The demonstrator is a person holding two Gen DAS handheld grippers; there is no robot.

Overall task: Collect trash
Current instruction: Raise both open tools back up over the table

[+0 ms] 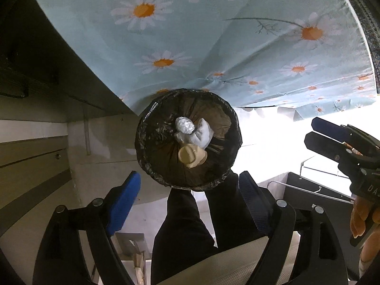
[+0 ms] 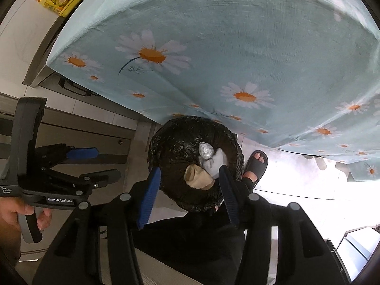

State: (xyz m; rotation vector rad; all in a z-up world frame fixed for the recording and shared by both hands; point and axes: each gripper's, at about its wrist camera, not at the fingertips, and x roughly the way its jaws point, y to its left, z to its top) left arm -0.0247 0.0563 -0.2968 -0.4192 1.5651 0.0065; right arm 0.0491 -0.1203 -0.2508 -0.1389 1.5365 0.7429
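Trash bin (image 1: 166, 180) base hidden by legs (image 1: 185, 225).

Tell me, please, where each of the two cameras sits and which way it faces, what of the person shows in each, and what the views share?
Left wrist: sits on the left gripper, facing steeply down at the bin; shows open blue pads, dark trouser legs, and the right gripper at the right edge.
Right wrist: sits on the right gripper, also facing down over the bin; shows open jaws, a sandalled foot, and the left gripper in a hand.
Shared: the black-lined bin with foil ball, white wad and beige cup, beside the daisy cloth.
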